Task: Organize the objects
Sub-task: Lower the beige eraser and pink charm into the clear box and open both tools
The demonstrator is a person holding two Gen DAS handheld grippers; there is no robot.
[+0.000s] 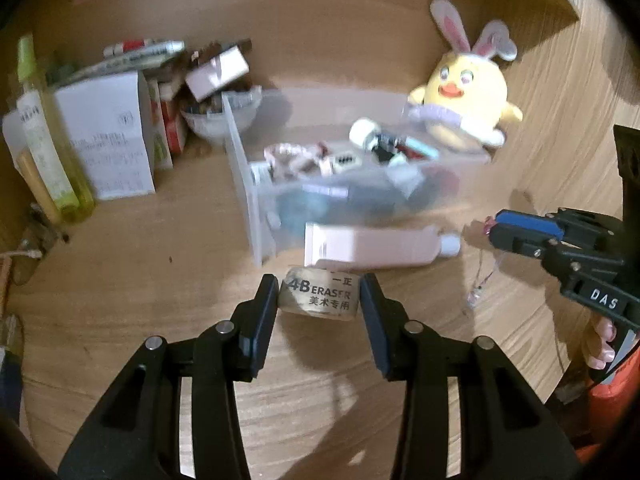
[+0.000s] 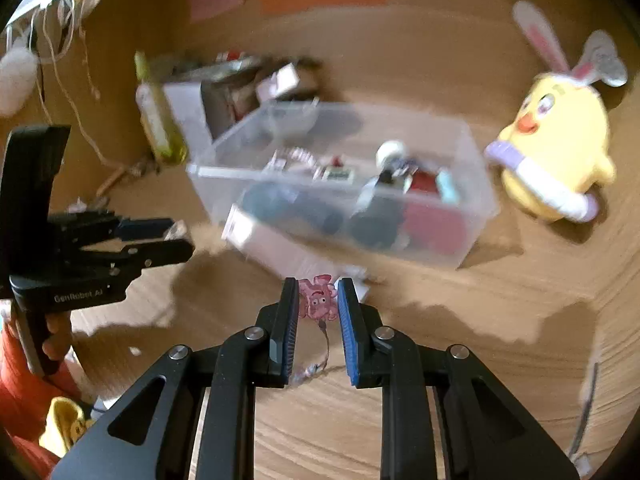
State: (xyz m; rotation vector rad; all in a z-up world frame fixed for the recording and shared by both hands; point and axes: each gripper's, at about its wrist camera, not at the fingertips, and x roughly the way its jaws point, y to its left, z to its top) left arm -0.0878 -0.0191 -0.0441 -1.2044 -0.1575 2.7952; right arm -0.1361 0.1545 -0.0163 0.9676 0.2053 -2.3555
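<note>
Eraser [image 1: 319,295] in left gripper [image 1: 319,294], bin [image 1: 256,200] beside

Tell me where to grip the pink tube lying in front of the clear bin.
Grip the pale pink squeeze tube across its soft middle, coming from above. It lies flat on the wooden table, white cap to the right, close against the clear plastic bin, so its long sides look hard to reach.

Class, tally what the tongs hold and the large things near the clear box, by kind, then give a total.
Erasers: 1, in the left tongs
Pink charms: 1, in the right tongs
Pink tubes: 1
Plush chicks: 1
Clear boxes: 1
Total: 5
</note>
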